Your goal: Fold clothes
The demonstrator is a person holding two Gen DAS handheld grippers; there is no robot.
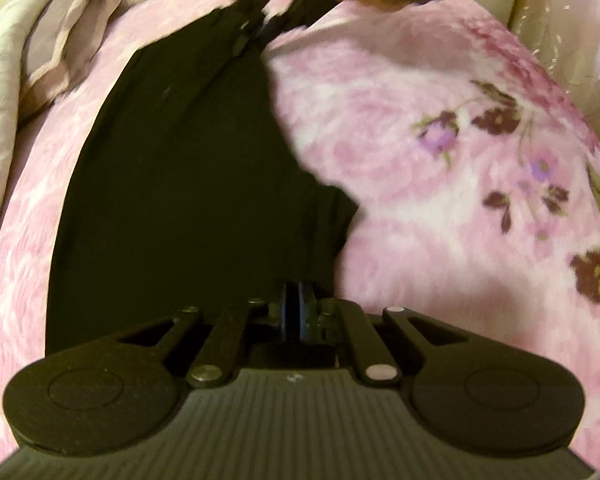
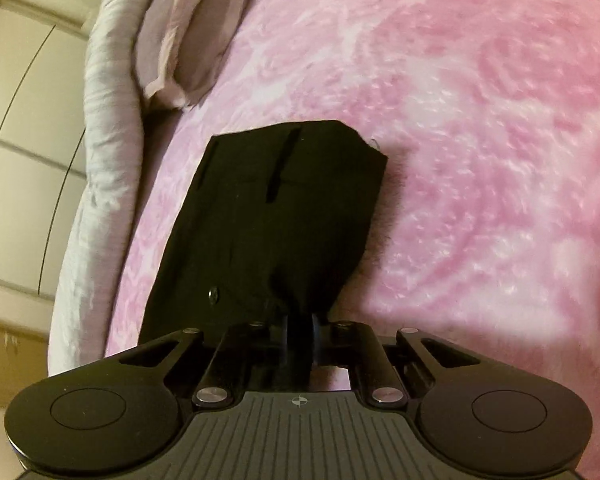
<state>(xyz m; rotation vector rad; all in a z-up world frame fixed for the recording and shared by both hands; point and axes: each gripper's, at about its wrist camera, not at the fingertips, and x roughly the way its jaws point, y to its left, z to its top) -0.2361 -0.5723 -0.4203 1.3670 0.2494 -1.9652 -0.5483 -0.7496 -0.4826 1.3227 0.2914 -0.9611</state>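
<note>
Garment (image 2: 276, 208) lies on blanket (image 2: 480, 160), pillow (image 2: 180, 40) behind.

A pink floral blanket (image 1: 420, 128) covers the bed and fills most of both views; dark maroon and purple flower prints mark its right part in the left wrist view. At the blanket's left edge lies a pale lilac pillow (image 2: 180, 36), and just beyond the pillow runs a crumpled grey quilt (image 2: 100, 128). Past the quilt stands a cream panelled wardrobe (image 2: 20, 120).
</note>
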